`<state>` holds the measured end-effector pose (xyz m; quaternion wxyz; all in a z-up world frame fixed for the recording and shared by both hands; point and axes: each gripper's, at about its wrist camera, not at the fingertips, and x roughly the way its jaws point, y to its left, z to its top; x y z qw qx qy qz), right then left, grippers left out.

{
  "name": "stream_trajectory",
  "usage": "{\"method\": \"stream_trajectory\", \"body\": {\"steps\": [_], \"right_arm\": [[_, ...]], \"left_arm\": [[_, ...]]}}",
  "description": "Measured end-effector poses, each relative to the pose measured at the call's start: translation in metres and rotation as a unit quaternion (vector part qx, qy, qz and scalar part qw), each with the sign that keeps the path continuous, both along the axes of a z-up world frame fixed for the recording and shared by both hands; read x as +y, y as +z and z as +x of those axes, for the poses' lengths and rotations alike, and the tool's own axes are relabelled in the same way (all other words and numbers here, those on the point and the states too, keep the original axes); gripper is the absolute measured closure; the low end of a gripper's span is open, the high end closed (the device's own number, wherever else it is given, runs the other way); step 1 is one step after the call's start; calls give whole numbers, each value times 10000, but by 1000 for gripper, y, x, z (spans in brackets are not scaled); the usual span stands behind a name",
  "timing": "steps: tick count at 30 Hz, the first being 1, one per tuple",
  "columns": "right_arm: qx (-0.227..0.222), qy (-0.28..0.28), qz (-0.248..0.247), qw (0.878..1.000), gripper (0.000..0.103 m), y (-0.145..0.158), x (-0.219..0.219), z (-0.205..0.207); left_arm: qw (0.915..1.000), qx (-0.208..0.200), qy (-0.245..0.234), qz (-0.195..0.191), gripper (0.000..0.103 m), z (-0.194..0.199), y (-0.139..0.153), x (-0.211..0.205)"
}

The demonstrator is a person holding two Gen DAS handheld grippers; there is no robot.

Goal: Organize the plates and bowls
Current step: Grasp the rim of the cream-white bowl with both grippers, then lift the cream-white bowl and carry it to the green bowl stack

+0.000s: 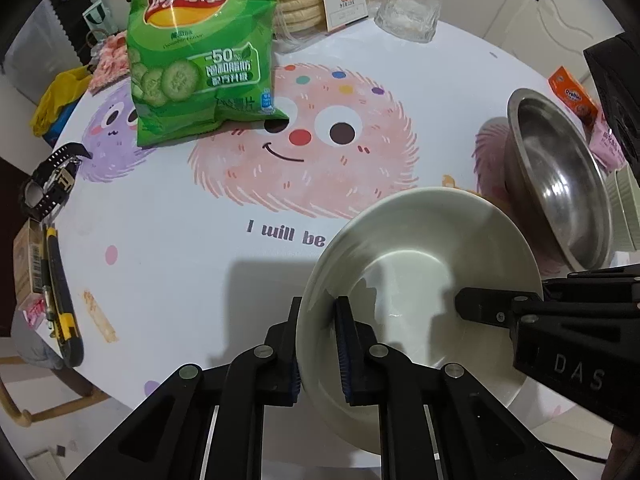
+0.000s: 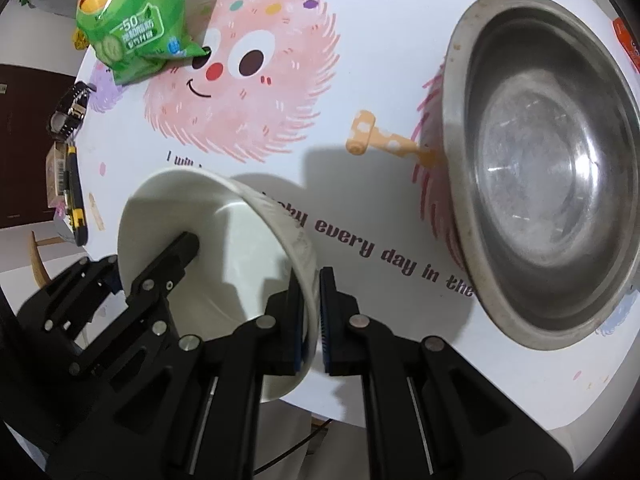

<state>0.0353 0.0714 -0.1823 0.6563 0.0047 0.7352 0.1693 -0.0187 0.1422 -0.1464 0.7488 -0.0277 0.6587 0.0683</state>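
Both claws clamped on white ceramic bowl [image 1: 420,280] rim: left claw [image 1: 318,354], right claw [image 2: 314,320]. Not yet nested in steel basin [image 2: 552,200] beyond right claw; stacking pending.

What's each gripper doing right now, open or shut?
Left gripper: shut on the white bowl rim.
Right gripper: shut on the opposite rim.

Glossy white bowl [image 1: 420,280], probably ceramic; dull scuffed steel basin [image 2: 552,208]; shiny crisp bag [image 1: 200,52].

Ceramic bowl [image 1: 420,280] on the table [image 1: 200,280] — steel bowl [image 1: 560,184] right.
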Motion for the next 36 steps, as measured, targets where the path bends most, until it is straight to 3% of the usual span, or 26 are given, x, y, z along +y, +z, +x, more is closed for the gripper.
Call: {"method": "stream_trajectory", "body": {"steps": [15,20,25,32,36], "right_arm": [[-263,-87,323,9991,94,43,-7,9],[-440,-357,366,9977,94,65,-27,12],[-739,-832,298,9933,94,95,-67,13],[-1109,-1765,-11,9780,94,144,-167,14],[-1166,-2031,-130,9721,95,159,-222,19]], "left_arm": [[9996,-251,-89,47,92,18,50,-6],[9986,-363,-379,24,93,39,65,-27],[9929,-549,-1047,-124,93,66,88,-73],[9761,-695,-1991,-535,94,104,113,-171],[9694,-706,-2257,-659,94,125,116,-230]]}}
